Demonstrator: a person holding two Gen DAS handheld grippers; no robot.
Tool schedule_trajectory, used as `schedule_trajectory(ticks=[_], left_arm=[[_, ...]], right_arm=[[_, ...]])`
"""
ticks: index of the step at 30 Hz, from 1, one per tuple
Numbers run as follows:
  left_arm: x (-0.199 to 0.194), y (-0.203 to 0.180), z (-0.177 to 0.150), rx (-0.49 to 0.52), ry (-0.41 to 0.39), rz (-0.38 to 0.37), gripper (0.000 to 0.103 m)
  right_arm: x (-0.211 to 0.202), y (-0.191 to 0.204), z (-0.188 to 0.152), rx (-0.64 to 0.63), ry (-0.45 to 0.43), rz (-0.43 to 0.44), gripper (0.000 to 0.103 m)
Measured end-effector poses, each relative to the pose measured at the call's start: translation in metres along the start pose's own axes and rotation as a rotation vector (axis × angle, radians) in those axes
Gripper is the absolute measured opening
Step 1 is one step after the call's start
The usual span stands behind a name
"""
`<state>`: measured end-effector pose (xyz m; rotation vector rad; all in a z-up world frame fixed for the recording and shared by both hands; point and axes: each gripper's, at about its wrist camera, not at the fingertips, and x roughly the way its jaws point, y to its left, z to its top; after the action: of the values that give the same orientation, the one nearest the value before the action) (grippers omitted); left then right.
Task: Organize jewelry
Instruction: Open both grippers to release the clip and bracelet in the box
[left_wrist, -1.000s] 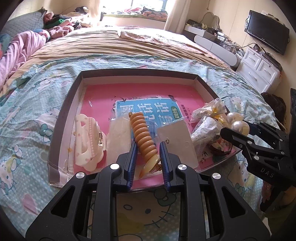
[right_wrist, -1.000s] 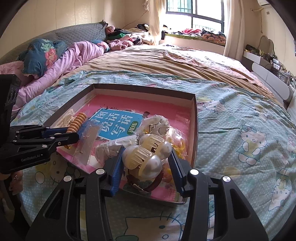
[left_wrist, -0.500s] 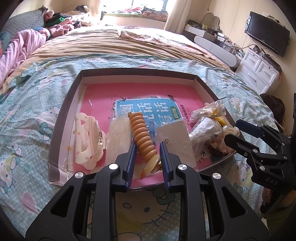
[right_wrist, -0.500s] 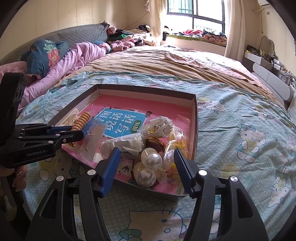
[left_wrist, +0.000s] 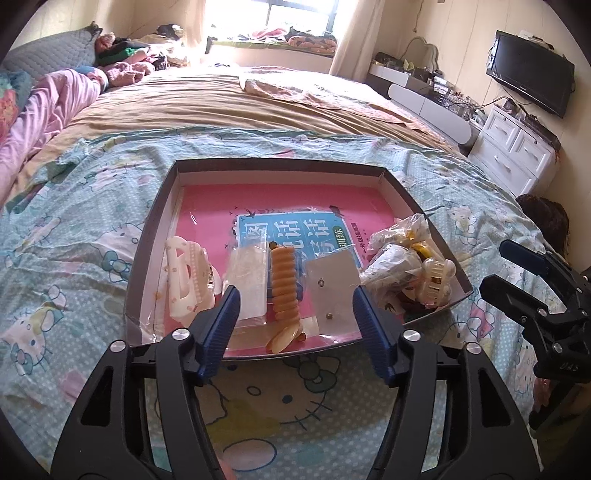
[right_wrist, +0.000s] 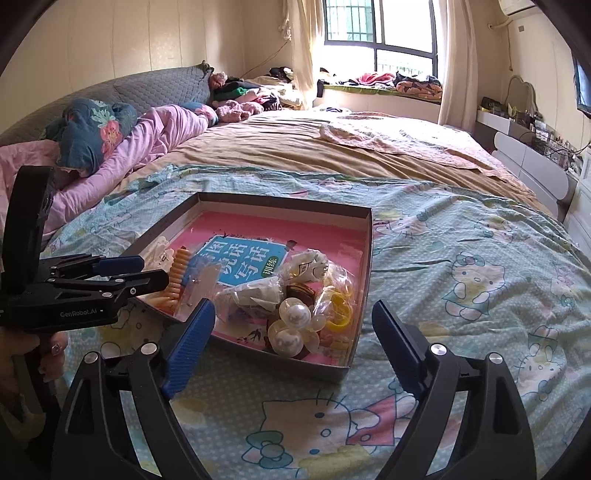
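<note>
Where bags (right_wrist: 258, 295) overlap, contents blur.

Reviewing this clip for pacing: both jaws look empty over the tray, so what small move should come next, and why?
Probably draw both grippers back from the tray. The left gripper and right gripper have just been opening, nothing between the jaws; the orange spiral clip and pearl clip lie inside.
</note>
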<state>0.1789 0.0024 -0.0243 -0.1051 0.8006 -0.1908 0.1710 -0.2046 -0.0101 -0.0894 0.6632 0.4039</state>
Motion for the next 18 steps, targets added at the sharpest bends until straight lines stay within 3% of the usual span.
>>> schedule_trajectory(ticks=[6, 9, 18], left_arm=[[-0.027, -0.008, -0.005, 0.014, -0.048, 0.041, 0.088], [-0.039, -0.011, -0.010, 0.028, -0.061, 0.049, 0.093], [-0.069, -0.017, -0.030, 0.021, -0.081, 0.056, 0.093]], right_arm=[[-0.029, -0.001, -0.003, 0.000, -0.042, -0.024, 0.094], [-0.041, 0.000, -0.006, 0.004, -0.061, -0.034, 0.096], [-0.065, 0.007, -0.027, 0.052, -0.065, -0.027, 0.098]])
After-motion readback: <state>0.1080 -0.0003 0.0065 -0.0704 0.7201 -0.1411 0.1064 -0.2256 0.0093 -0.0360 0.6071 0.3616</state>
